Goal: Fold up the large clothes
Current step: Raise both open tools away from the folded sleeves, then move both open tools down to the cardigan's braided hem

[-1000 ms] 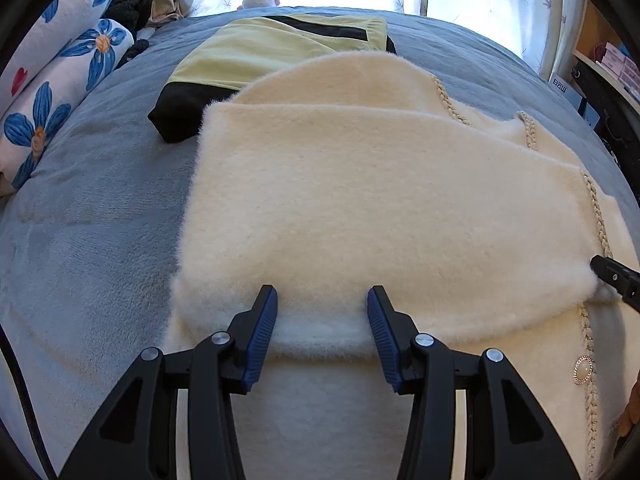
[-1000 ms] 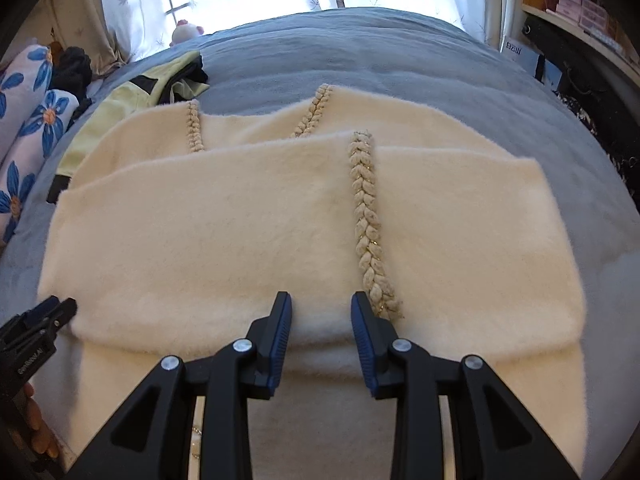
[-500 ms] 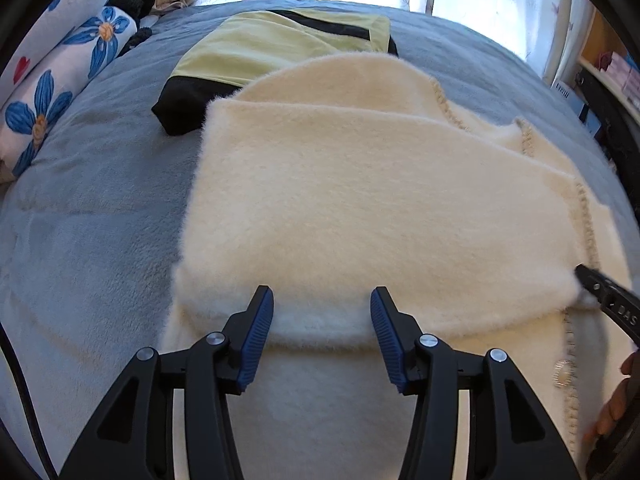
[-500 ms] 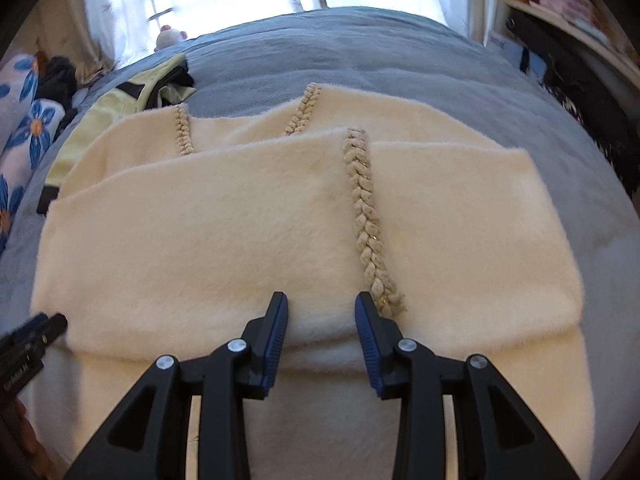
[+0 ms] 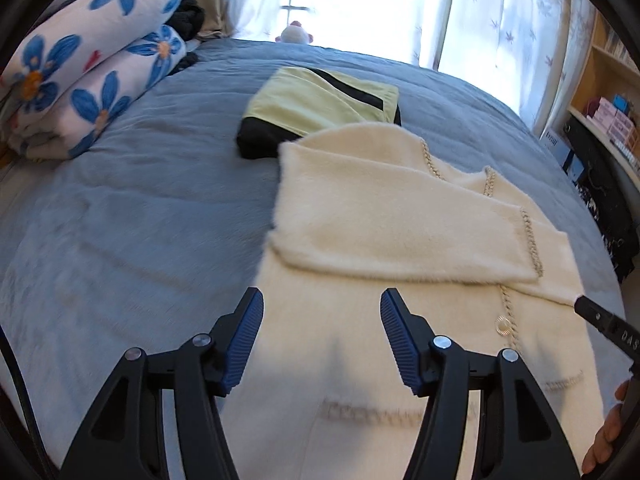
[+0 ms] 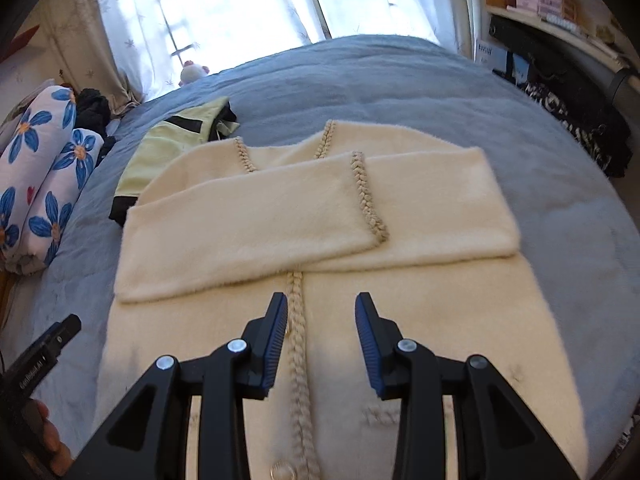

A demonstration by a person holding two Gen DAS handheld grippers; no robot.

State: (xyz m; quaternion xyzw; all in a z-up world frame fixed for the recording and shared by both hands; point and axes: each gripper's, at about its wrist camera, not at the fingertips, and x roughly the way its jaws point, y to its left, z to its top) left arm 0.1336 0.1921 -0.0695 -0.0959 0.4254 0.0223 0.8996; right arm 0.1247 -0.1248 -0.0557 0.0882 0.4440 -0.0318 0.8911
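A cream fuzzy cardigan (image 5: 384, 232) with braided trim lies flat on the grey-blue bed (image 5: 140, 208), both sleeves folded across its chest. It also shows in the right wrist view (image 6: 280, 216). My left gripper (image 5: 322, 340) is open and empty above the cardigan's lower left edge. My right gripper (image 6: 322, 340) is open and empty above the lower front, next to the braided placket (image 6: 298, 344). Neither touches the cloth.
A folded yellow and black garment (image 5: 320, 100) lies behind the cardigan. A rolled floral quilt (image 5: 92, 76) lies at the left. Shelves and dark clutter (image 6: 560, 92) stand along the bed's right side. A window with curtains (image 6: 240, 8) is behind.
Both grippers have pulled back and up from the folded sleeve edge toward the cardigan's lower part. The jaws have opened wider. The sleeves stay folded.
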